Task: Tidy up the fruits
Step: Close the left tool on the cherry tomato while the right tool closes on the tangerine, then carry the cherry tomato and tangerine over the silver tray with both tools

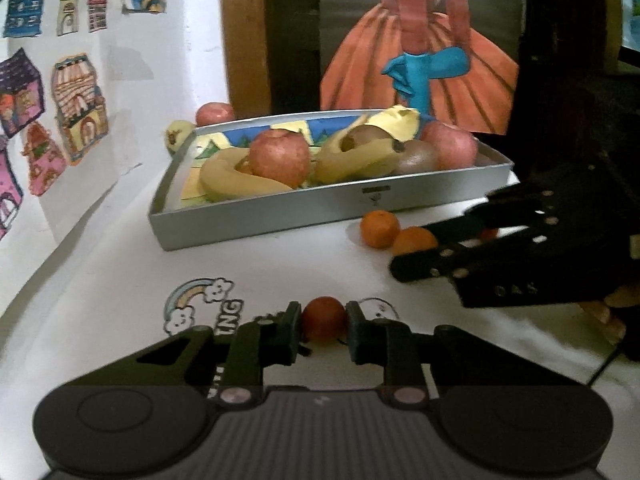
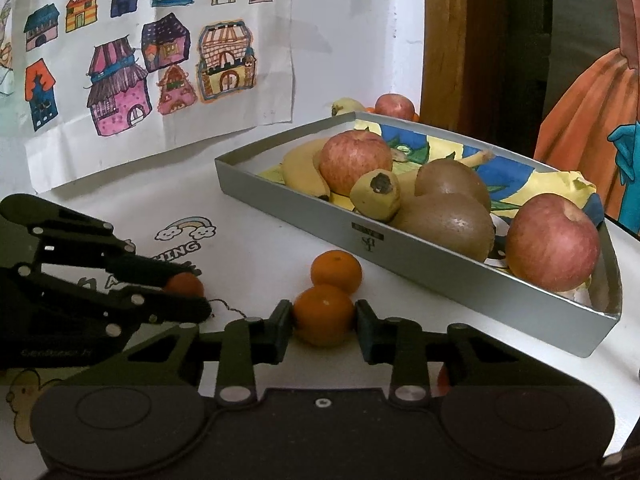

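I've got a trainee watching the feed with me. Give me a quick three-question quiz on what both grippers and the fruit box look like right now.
1. True or false: the silver box holds apples, bananas and kiwis.
2. Which fruit sits between the fingers of the right gripper? A) an apple B) a mandarin C) a kiwi
3. Fill in: a second loose mandarin lies just ____ the box.

Key:
1. True: apples, bananas and kiwis are inside.
2. B, a mandarin; the left gripper brackets another mandarin.
3. Outside, on the white table.
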Available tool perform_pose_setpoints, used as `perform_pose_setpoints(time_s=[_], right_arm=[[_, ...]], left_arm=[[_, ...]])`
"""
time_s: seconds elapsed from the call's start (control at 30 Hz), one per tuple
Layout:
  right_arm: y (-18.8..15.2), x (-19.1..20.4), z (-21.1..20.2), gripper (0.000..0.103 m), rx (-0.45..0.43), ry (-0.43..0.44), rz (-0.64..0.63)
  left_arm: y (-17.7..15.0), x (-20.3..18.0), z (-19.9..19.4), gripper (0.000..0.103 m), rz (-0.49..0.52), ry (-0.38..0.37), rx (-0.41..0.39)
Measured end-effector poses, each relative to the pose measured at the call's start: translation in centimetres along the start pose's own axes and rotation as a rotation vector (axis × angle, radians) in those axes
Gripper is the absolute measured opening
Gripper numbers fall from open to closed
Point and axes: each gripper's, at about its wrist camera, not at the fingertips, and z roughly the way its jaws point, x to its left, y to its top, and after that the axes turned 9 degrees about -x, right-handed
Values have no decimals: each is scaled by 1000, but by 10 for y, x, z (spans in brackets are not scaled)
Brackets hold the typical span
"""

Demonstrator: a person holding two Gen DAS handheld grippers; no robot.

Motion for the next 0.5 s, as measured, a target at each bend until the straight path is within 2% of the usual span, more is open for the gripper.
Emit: perform_pose_setpoints(time_s=[0.3, 0.5], right_arm=[[17, 10, -18, 35, -66, 24, -17], [39, 13, -21, 35, -147, 20, -27]], left_arm=[[23, 19, -1, 25, -50, 108, -48], [44, 31, -1, 25, -65, 218, -149]])
